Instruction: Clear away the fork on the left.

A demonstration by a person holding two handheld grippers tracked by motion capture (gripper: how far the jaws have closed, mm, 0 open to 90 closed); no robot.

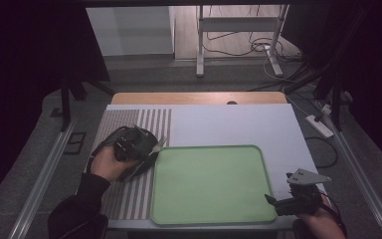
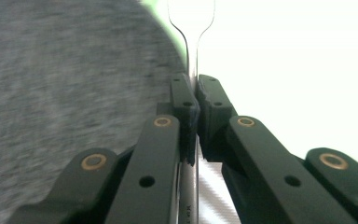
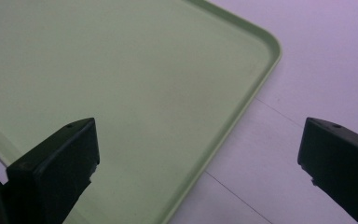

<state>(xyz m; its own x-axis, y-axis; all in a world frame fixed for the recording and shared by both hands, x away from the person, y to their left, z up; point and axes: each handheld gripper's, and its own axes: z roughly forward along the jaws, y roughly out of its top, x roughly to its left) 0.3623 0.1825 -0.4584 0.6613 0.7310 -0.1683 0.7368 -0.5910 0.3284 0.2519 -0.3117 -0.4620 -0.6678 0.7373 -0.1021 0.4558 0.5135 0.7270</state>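
While left gripper point(image 2: 196, 100) clamps utensil point(image 2: 192, 28), right gripper point(image 3: 198, 154) wide over green tray point(image 1: 258, 154), white tabletop point(image 1: 229, 124).

Beyond the left claw point(image 1: 151, 152) and the right claw point(image 1: 271, 201), the tabletop point(image 1: 238, 124) ends in a strip of bare wood point(image 1: 199, 97) along its far edge. Past that edge lies a grey floor point(image 1: 179, 74), then paler wooden flooring point(image 1: 229, 40) where a white metal stand point(image 1: 238, 25) rises on two legs with loose cables point(image 1: 251, 47) coiled at its foot. A white panel point(image 1: 129, 30) stands to the far left of the stand. Dark curtains point(image 1: 30, 55) close in both sides. A white power strip point(image 1: 319, 125) lies on the floor beyond the right claw, and metal rails point(image 1: 42, 174) flank the tabletop. Lighting is dim.
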